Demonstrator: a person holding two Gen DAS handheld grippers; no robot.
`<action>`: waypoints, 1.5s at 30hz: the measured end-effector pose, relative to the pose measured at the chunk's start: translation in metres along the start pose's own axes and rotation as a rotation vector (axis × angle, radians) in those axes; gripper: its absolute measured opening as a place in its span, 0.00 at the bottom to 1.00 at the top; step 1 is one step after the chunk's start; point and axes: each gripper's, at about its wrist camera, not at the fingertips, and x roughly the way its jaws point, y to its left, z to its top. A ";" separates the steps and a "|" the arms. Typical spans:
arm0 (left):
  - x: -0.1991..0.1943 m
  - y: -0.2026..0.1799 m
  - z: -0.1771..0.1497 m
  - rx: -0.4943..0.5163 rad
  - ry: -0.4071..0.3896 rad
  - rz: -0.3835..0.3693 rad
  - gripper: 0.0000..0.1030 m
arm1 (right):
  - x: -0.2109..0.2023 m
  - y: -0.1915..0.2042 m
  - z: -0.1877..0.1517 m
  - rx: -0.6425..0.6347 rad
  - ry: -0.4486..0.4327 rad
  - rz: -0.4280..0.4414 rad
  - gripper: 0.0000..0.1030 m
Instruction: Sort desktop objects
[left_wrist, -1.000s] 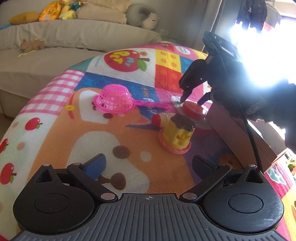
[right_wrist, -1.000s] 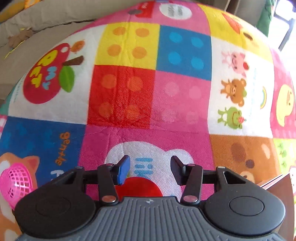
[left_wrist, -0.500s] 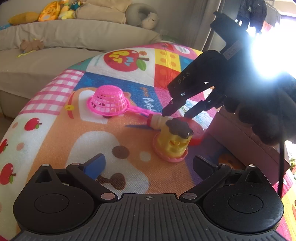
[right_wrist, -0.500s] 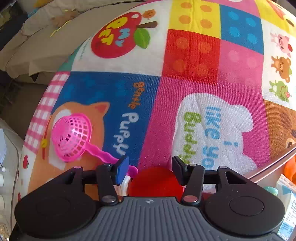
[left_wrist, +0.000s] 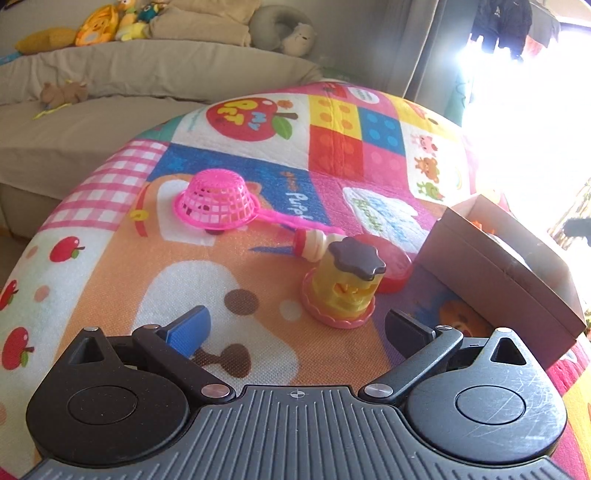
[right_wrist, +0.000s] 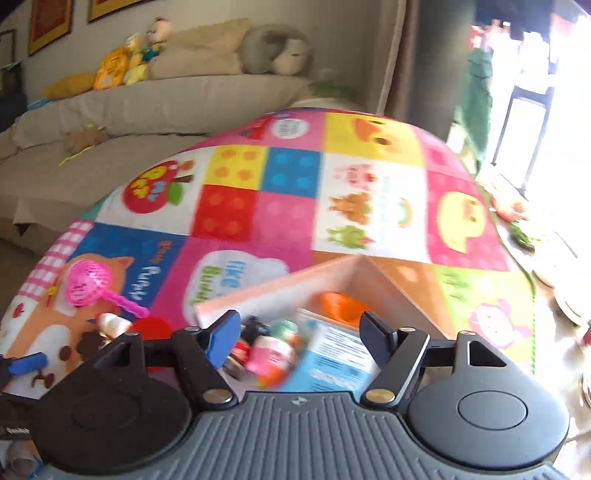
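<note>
On the play mat lie a pink strainer (left_wrist: 218, 203), a small red-and-cream bottle (left_wrist: 312, 243), a yellow toy jar with a dark lid (left_wrist: 345, 284) and a red disc (left_wrist: 393, 264) behind it. A brown box (left_wrist: 498, 266) stands to their right. My left gripper (left_wrist: 295, 328) is open and empty, just short of the yellow jar. My right gripper (right_wrist: 299, 332) is open and empty above the box (right_wrist: 280, 288), which holds several items: a pink-capped toy (right_wrist: 269, 354), a blue-and-white packet (right_wrist: 332, 354) and an orange thing (right_wrist: 340, 302). The strainer (right_wrist: 86, 282) shows at the left.
A beige sofa (left_wrist: 129, 74) with plush toys (left_wrist: 99, 26) runs behind the mat. Bright window glare fills the right side (left_wrist: 517, 92). The mat's right edge meets bare floor with plates (right_wrist: 565, 295).
My right gripper lifted away from the red disc, opened wider and swung right over the box. It left the left wrist view. The red disc stays beside the yellow jar.
</note>
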 end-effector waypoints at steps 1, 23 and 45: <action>0.000 -0.001 0.000 0.004 0.002 0.004 1.00 | -0.005 -0.022 -0.015 0.067 0.016 -0.024 0.76; -0.054 -0.010 -0.008 0.146 -0.069 0.133 1.00 | 0.061 0.070 -0.039 0.138 0.027 0.441 0.95; -0.041 0.006 -0.022 0.046 -0.037 0.059 1.00 | 0.122 0.154 -0.019 -0.075 0.089 0.371 0.75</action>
